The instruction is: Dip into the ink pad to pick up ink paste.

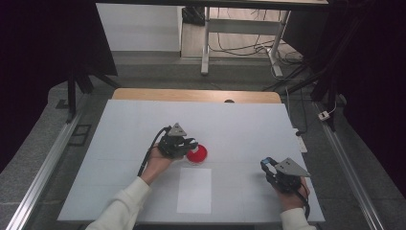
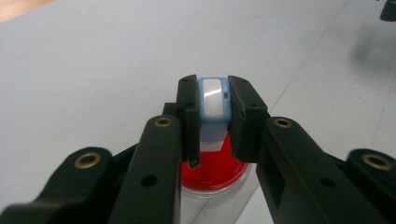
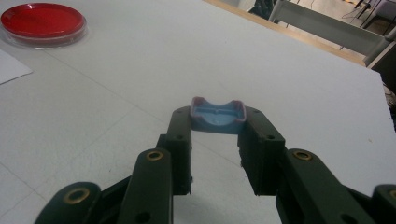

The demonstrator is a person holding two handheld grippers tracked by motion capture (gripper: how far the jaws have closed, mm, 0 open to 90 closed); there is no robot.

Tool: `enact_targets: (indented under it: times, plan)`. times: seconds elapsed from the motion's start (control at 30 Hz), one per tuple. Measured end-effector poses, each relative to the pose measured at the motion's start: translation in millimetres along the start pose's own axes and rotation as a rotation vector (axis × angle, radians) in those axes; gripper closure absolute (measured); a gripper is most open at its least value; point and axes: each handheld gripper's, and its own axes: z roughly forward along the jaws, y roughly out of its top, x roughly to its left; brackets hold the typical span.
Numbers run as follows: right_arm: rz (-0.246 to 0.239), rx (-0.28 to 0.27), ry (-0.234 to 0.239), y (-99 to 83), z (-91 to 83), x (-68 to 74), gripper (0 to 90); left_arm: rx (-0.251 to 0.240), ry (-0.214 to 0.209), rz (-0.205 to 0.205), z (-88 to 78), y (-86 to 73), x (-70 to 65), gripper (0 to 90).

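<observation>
Fingers of the left gripper (image 1: 191,143) pinch a small pale-blue and white piece, and in the high view they hang right over the near-left rim of the red dish (image 1: 197,154), which lies around the middle of the white bench (image 1: 134,120). A white sheet of paper (image 1: 194,190) lies just beside the dish, toward the near edge. The right gripper (image 1: 266,165) sits well apart, toward the near right corner, with a small blue piece at its tips.

From the left gripper view, the two black fingers (image 2: 189,116) press on both sides of the white and blue piece (image 2: 213,100), which stands upright between them. Below it lies the red dish (image 2: 212,170) with its clear rim, directly under the tips.

From the right gripper view, the black fingers (image 3: 180,135) clamp a shallow blue cap (image 3: 217,115) by its opposite edges, its hollow side facing up, above bare bench surface. The red dish (image 3: 42,21) lies far off at the upper left, with a corner of the paper (image 3: 11,67) nearer.
</observation>
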Motion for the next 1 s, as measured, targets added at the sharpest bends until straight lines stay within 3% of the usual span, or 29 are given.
enact_targets:
  times: [0.4, 1.0]
  plan:
    - [-0.001, 0.001, 0.000, -0.2, -0.1, -0.1, 65.7, 0.040, -0.002, 0.001, 11.6, -1.2, 2.0, 75.6]
    - [-0.001, 0.000, 0.001, -0.3, 0.2, 0.0, 65.7, 0.061, 0.010, 0.009, 18.2, -2.5, 0.1, 75.6]
